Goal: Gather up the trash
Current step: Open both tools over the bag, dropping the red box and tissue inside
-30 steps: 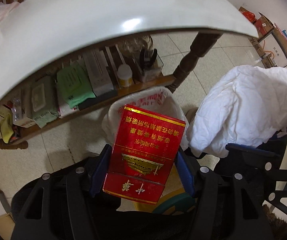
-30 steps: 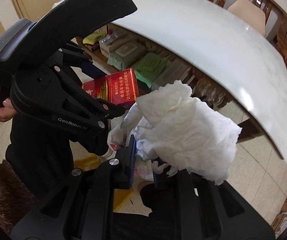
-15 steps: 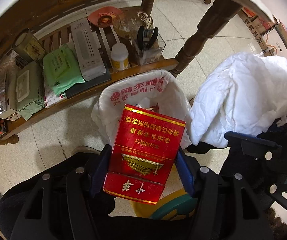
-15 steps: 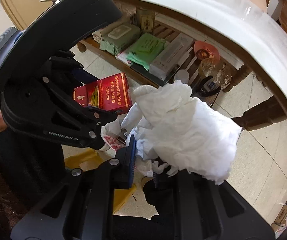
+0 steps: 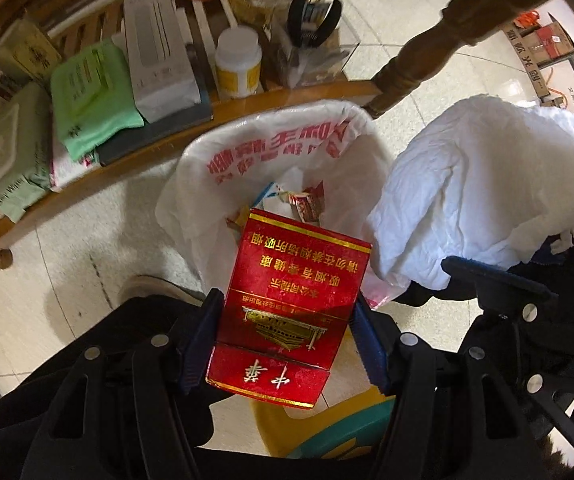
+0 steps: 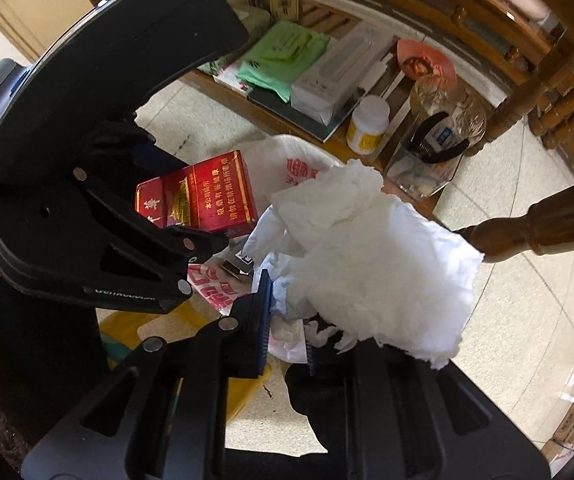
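From the left wrist, our left gripper [image 5: 287, 340] clamps the red cigarette pack [image 5: 287, 312], long axis pointing into the bag-lined bin [image 5: 271, 152] directly beyond

From the right wrist, our right gripper [image 6: 287, 320] pinches crumpled tissue [image 6: 375, 264] right of the pack, bin beneath

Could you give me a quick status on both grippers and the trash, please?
Left gripper shut on red cigarette pack. Right gripper shut on crumpled tissue. Both above lined bin; nothing blocking.
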{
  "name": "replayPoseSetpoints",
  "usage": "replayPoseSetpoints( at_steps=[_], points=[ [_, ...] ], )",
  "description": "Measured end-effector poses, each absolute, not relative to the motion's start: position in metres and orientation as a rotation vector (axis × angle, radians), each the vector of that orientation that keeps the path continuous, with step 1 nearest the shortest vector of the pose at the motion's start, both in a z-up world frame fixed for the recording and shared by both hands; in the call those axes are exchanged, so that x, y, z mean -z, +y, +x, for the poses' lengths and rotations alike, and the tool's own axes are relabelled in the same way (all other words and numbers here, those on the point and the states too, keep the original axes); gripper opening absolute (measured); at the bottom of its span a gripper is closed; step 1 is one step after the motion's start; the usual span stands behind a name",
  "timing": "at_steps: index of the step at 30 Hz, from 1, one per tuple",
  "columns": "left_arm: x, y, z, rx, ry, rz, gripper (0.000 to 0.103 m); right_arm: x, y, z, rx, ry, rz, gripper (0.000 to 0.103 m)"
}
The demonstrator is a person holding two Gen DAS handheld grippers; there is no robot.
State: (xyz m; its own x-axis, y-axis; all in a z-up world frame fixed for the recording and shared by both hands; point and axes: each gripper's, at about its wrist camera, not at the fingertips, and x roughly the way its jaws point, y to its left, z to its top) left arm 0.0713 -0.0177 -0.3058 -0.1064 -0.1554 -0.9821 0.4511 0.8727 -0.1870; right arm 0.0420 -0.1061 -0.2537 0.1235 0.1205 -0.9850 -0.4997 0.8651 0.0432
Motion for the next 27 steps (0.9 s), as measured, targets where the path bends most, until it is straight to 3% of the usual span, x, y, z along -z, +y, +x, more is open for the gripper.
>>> replayPoseSetpoints(
  at_steps=[27],
  points=[
    [0.424, -0.029, 0.108, 0.395, 1.854, 0.156, 0.061, 0.384, -0.124, 0.093, -0.398, 1.591, -0.251, 0.015]
  ],
)
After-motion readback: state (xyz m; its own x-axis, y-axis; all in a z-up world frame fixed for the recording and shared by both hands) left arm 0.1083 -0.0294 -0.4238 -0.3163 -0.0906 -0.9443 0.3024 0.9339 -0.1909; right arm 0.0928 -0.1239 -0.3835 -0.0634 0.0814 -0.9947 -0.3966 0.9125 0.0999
